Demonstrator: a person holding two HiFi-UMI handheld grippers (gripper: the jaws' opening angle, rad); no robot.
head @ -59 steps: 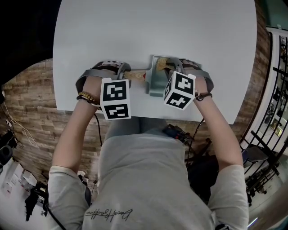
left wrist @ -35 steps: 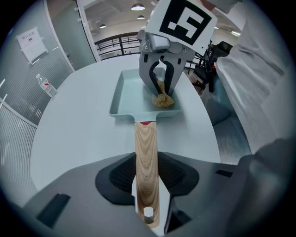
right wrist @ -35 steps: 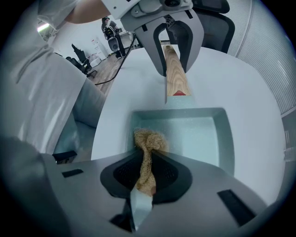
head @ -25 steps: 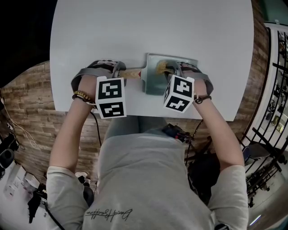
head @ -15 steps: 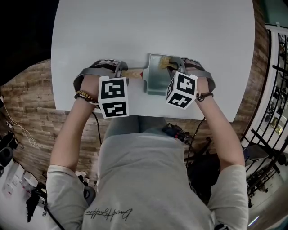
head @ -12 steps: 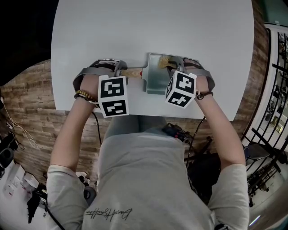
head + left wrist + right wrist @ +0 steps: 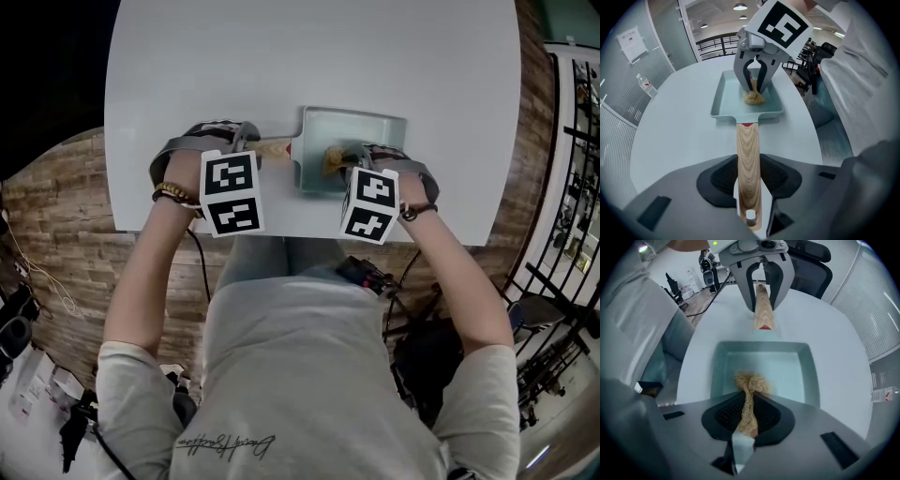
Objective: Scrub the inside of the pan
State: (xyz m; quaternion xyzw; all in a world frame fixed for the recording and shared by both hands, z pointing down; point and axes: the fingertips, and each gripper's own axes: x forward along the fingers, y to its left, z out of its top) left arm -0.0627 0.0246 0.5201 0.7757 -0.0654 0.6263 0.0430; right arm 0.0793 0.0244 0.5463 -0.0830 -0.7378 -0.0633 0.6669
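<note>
Two grippers are on one pale-green rectangular pan (image 7: 361,127), which sits on the white round table (image 7: 281,56). Now the left gripper (image 7: 749,197) clamps the pan's light wooden handle (image 7: 747,145) (a firm pinch near its end). Over the pan's inside, the right gripper (image 7: 744,425) pinches a tan fibrous scrubber (image 7: 749,383), tuft down on the pan's floor.

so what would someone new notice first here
A pale green square pan sits near the front edge of the white table, its wooden handle clamped in the left tool. The right tool holds a tan fibrous scrubber down on the pan's floor.
</note>
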